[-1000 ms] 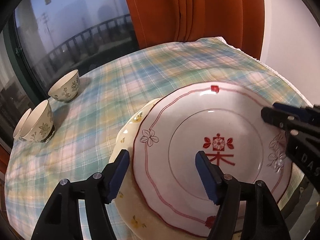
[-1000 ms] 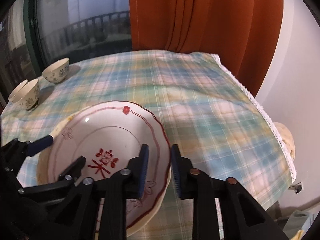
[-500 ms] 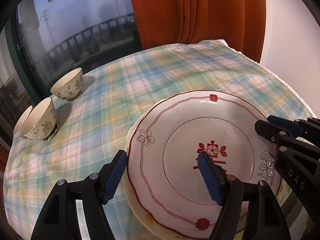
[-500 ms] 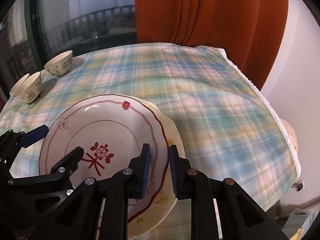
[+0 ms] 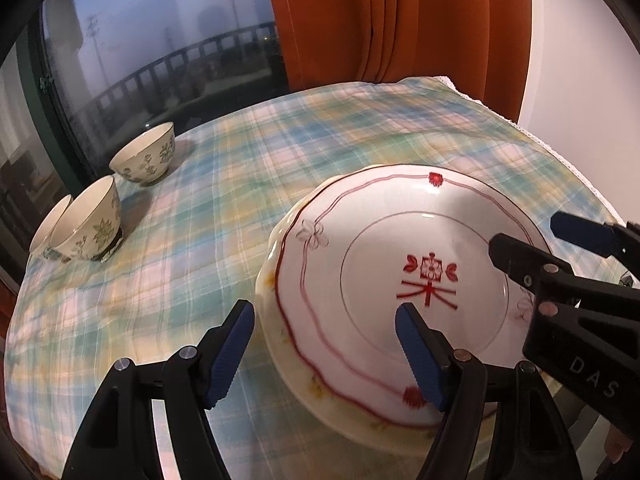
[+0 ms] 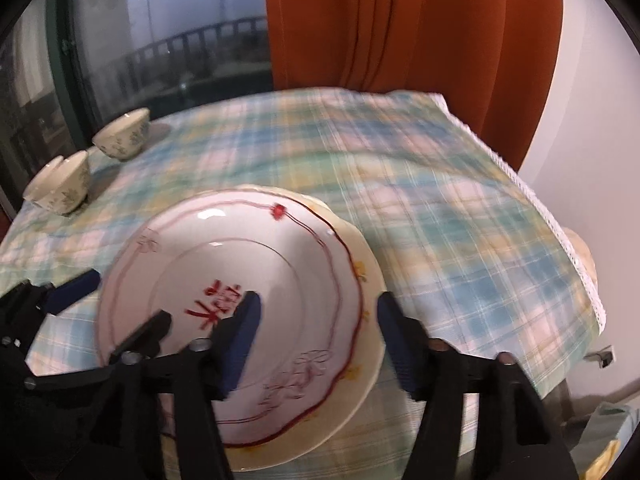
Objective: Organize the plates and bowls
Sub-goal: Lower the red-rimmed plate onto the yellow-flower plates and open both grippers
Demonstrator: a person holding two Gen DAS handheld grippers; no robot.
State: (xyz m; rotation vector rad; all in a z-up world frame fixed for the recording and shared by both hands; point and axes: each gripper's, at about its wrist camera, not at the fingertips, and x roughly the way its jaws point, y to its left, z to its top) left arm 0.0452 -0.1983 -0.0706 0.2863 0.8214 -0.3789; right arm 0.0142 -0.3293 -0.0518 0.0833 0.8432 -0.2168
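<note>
Currently released: red-patterned plate (image 5: 400, 276) resting on yellow-flowered plate (image 5: 276, 344), both on plaid tablecloth (image 5: 224, 208), near edge, right of centre.

Right gripper (image 6: 316, 344): jaws just opened, standing apart astride right rim of the stack, pads clear of it. Left finger above plate interior, right finger beyond rim, over cloth.

Left gripper (image 5: 324, 356): jaws apart, nothing clamped. Astride near-left rim in same fashion; right finger over plate well, left finger off the stack over cloth.

Remaining work, as judged: three floral bowls (image 5: 144, 158) at far left by window (image 5: 160, 52), two leaning together or nested (cannot tell which), third standing upright just beyond.

Key relation for next move: bowls well apart from stack, far and to the left. Left gripper nearer to bowls; right gripper separated from them by the plates. No long axis to align with: round rims, open side up or tilted.
</note>
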